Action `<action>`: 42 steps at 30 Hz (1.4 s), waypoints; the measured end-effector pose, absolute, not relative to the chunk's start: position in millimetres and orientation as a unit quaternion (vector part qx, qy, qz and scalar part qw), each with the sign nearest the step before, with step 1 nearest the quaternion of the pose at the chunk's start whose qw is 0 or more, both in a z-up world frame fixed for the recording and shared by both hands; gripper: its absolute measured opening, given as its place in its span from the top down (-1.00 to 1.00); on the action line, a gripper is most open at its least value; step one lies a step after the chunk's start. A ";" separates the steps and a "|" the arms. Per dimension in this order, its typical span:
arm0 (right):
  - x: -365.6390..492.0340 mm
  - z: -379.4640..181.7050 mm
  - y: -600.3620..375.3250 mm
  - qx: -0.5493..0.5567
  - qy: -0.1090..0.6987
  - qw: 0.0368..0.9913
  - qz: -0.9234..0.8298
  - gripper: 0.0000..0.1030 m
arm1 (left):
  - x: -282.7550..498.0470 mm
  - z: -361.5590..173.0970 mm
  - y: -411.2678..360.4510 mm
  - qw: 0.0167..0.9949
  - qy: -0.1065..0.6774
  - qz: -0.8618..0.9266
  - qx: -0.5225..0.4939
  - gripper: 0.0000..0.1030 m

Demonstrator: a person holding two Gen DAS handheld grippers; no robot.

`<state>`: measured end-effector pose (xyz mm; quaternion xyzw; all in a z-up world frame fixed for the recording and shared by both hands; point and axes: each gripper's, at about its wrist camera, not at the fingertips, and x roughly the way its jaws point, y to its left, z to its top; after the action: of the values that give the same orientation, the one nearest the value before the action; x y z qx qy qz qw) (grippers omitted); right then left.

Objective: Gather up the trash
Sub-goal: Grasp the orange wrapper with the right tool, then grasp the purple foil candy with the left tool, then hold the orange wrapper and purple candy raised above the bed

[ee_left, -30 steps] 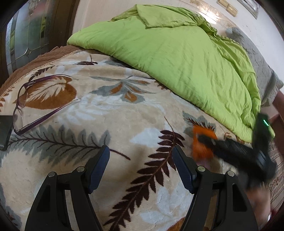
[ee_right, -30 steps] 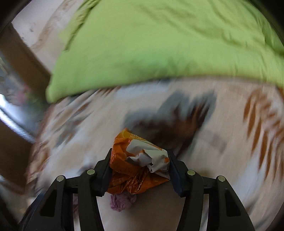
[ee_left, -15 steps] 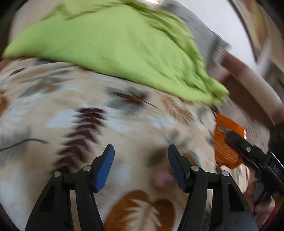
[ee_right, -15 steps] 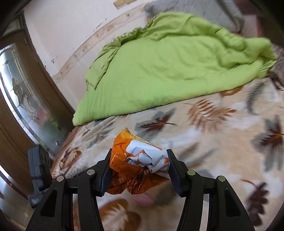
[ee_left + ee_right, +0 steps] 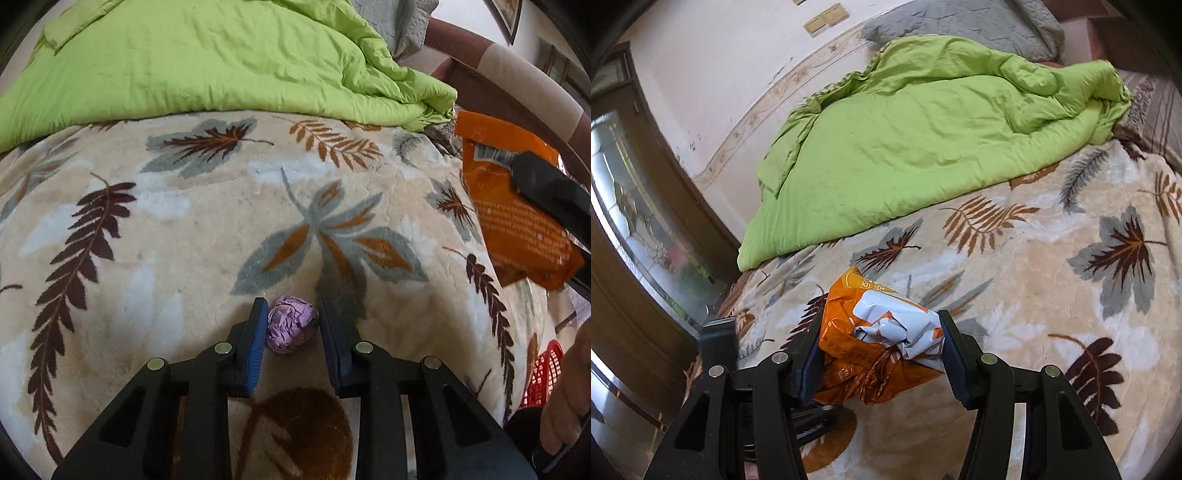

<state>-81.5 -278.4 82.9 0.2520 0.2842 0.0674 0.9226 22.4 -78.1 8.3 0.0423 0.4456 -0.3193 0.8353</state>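
A crumpled purple paper ball lies on the leaf-patterned blanket. My left gripper is low over it with its blue-padded jaws on either side of the ball, close but with a small gap on each side. My right gripper is shut on a crumpled orange and white snack wrapper, held above the blanket. The wrapper and the right gripper's black finger also show at the right of the left wrist view.
A rumpled green duvet covers the far half of the bed, with a grey pillow behind it. A red basket stands beyond the bed's right edge. A dark wooden door with glass is at the left.
My left gripper has swung right across the blanket, dropped around the purple ball and narrowed its jaws. My right gripper has lifted the wrapper off the bed and holds steady.
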 end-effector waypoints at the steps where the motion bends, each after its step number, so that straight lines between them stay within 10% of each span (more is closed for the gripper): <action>1: -81.7 83.6 -277.4 0.250 0.283 0.923 0.070 -0.17 | 22.5 8.6 -76.6 0.838 0.444 -0.314 0.036 0.48; 19: -165.9 98.4 -241.7 0.146 0.252 0.955 0.054 -0.18 | -75.1 86.0 -23.8 0.934 0.302 -0.182 0.052 0.48; 42: -193.0 93.4 -244.8 0.173 0.259 0.947 0.072 -0.18 | -130.9 66.8 -19.0 0.938 0.303 -0.132 0.108 0.48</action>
<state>-193.0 -244.8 93.4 0.1729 0.2590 0.0724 0.9475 -130.9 -19.0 66.8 0.1081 0.3025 -0.1316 0.9378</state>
